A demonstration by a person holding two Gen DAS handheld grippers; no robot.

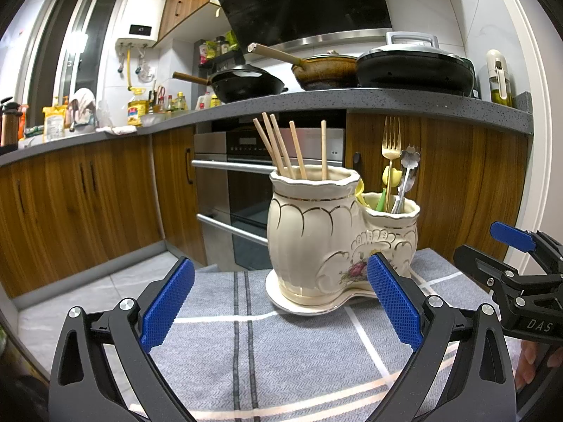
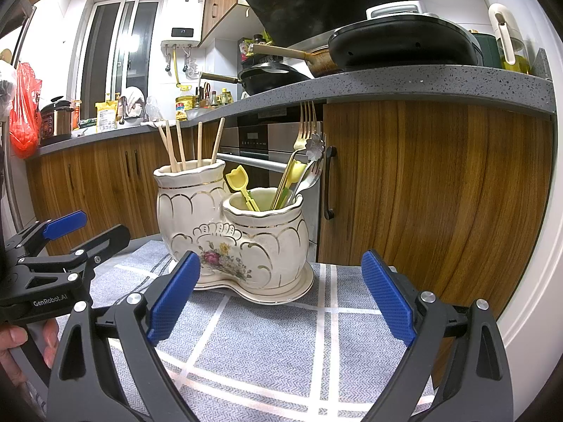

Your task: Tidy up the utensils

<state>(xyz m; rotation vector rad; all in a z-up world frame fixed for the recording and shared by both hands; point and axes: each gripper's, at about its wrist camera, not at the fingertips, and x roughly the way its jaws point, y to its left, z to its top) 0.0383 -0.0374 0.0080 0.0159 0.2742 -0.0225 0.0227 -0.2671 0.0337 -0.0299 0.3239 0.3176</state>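
A cream ceramic two-pot utensil holder (image 1: 316,232) (image 2: 218,225) stands on its saucer on a grey checked cloth (image 1: 264,351) (image 2: 267,344). Its tall pot holds several wooden chopsticks (image 1: 281,147) (image 2: 183,144). Its low pot holds a gold fork (image 1: 390,140) (image 2: 304,123), a steel flower-handled utensil (image 1: 410,161) (image 2: 314,147) and a yellow tulip-shaped pick (image 2: 240,179). My left gripper (image 1: 281,302) is open and empty, just in front of the holder. My right gripper (image 2: 281,295) is open and empty, also just in front of it.
The right gripper shows at the right edge of the left wrist view (image 1: 510,270); the left gripper shows at the left of the right wrist view (image 2: 59,246). Wooden cabinets (image 2: 440,183), an oven (image 1: 242,183) and a counter with pans (image 1: 415,66) stand behind.
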